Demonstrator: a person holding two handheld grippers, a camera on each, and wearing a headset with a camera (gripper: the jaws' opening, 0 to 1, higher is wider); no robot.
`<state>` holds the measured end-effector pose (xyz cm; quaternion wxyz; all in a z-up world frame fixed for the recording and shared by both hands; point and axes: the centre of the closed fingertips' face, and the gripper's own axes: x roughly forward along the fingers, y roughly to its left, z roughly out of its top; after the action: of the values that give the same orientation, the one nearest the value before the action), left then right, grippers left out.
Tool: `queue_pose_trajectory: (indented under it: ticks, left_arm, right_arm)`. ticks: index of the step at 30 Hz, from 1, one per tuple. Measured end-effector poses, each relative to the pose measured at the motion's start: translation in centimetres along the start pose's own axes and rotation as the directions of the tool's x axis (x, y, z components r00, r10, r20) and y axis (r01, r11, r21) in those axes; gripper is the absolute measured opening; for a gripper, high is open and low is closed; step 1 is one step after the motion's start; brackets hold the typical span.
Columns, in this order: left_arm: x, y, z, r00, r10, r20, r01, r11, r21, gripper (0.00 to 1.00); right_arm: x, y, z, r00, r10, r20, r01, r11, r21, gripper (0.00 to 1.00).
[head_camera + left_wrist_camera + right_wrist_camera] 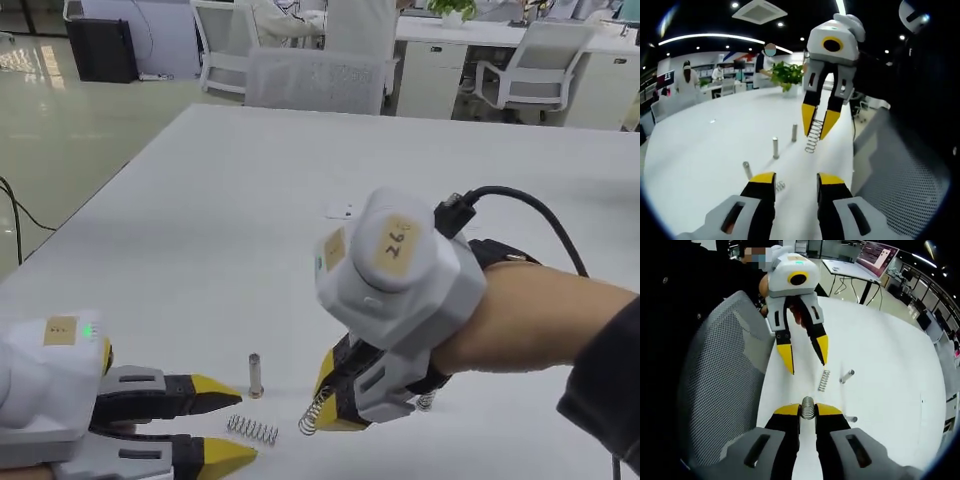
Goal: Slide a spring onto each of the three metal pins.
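At the left, the white-bodied, yellow-tipped left gripper (232, 422) sits low over the white table (250, 220), its jaws spread and empty. Just beside its tips a loose steel coil spring (252, 430) lies flat. Near that, a short grey metal pin (255, 375) stands upright. The left gripper view shows a row of three such pins (775, 148), all bare, so we judge that no spring is fitted yet. Further right, the right gripper (332, 400) is clenched on one end of a second steel coil spring (313, 412), which hangs tilted, near the pin but apart from it.

Risks:
- Held by one end only, the coil may buckle or shoot from the jaws if pressed off-axis onto a pin top.
- A sideways approach may topple the pin; we cannot tell whether it is fixed.
- The left gripper may nudge the loose spring into rolling.

Writing: a tan sticker (397, 245) on the right gripper bears a handwritten number we read as 26. A second tan sticker (62, 330), on the left gripper, shows nothing legible.
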<state>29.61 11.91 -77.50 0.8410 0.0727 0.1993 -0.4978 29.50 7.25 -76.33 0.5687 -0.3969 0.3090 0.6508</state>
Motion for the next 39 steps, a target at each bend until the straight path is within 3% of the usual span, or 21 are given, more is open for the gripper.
queue_pose_trajectory:
  ticks: [15, 22, 39]
  left_arm:
    - [-1.0, 1.1, -1.0, 0.9975, 0.071, 0.0, -0.071, 0.997, -0.044, 0.35]
    - [-0.9, 0.9, -1.2, 0.997, 0.078, 0.0, -0.078, 0.996, -0.052, 0.37]
    - [-0.8, 0.9, -1.1, 0.9961, 0.088, 0.0, -0.088, 0.995, -0.052, 0.39]
  right_arm:
    - [-1.5, -2.0, -2.4, 0.9987, -0.043, -0.029, 0.045, 0.997, 0.056, 0.08]
    - [-2.0, -3.3, -3.5, 0.9953, -0.072, -0.065, 0.076, 0.995, 0.07, 0.08]
    - [-2.3, -6.7, -4.1, 0.9817, -0.128, -0.141, 0.135, 0.99, 0.042, 0.08]
